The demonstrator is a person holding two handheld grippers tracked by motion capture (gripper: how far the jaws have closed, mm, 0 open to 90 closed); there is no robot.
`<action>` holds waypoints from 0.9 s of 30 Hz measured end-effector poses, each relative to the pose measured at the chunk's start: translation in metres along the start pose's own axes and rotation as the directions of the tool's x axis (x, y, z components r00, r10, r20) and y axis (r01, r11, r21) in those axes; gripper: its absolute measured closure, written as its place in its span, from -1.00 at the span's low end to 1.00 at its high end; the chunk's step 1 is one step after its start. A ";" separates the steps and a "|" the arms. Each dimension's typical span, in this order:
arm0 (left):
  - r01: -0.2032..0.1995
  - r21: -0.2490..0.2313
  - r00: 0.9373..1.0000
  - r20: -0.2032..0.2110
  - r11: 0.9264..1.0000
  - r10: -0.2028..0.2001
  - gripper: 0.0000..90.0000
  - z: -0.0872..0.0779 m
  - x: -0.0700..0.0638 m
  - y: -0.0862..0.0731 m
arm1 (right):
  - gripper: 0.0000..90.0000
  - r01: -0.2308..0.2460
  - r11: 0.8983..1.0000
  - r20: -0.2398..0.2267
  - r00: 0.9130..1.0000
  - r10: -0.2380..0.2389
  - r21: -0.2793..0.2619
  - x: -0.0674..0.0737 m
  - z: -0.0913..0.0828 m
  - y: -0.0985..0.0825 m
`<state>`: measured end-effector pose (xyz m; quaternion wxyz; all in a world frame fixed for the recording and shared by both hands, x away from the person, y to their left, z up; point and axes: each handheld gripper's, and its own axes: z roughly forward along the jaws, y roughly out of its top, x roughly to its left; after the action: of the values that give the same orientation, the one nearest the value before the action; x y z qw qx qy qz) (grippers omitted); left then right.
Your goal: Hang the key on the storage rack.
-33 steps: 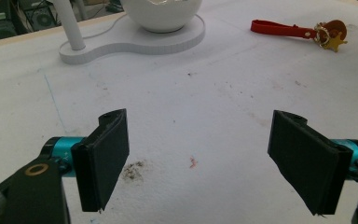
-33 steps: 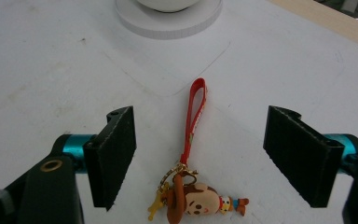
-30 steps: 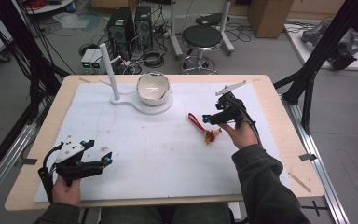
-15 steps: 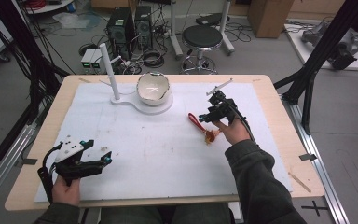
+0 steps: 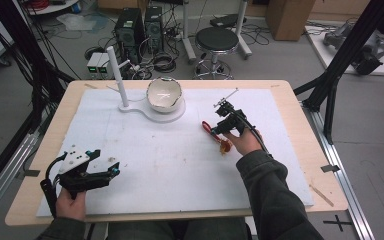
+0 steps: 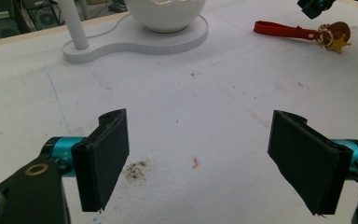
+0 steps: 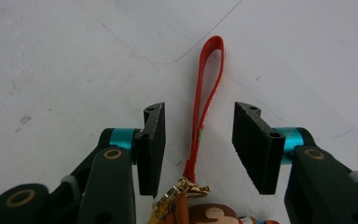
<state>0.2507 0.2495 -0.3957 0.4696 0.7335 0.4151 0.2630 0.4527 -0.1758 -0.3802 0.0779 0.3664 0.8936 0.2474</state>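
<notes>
A keychain lies on the white mat right of centre: a red strap (image 5: 208, 127) (image 7: 204, 93) joined by a gold ring (image 7: 179, 191) to a brown charm (image 5: 224, 146). My right gripper (image 5: 219, 127) (image 7: 199, 144) points down over it. Its jaws stand either side of the strap, apart from it, and have just been closing. My left gripper (image 5: 111, 169) (image 6: 198, 163) rests at the front left, open wide with nothing between its pads. In the left gripper view the strap (image 6: 284, 31) and charm (image 6: 338, 36) lie far off at the upper right.
A white bowl (image 5: 163, 94) (image 6: 165, 11) sits on a white stand base (image 5: 172, 116) with an upright post (image 5: 117, 75) at the back of the table. The mat (image 5: 170, 165) between the two grippers is bare apart from small stains.
My right hand has come down and left onto the keychain, and its jaws have narrowed around the red strap. The left gripper has not moved.
</notes>
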 end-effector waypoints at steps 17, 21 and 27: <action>0.003 -0.006 1.000 0.001 1.000 -0.003 -0.53 0.000 0.000 0.000 | 0.45 0.019 0.996 -0.006 1.000 -0.019 0.086 0.003 0.021 -0.002; 0.004 -0.006 1.000 -0.001 1.000 -0.004 -0.53 0.000 0.000 0.000 | 0.51 0.021 0.994 -0.002 1.000 -0.021 0.105 0.003 0.024 -0.002; 0.003 -0.005 1.000 0.000 1.000 -0.003 -0.53 0.000 0.000 0.000 | 0.60 0.012 0.992 0.004 1.000 -0.012 0.124 0.003 0.027 -0.002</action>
<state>0.2503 0.2497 -0.3957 0.4718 0.7317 0.4157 0.2632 0.4582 -0.1648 -0.4043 0.0586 0.3656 0.9092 0.1904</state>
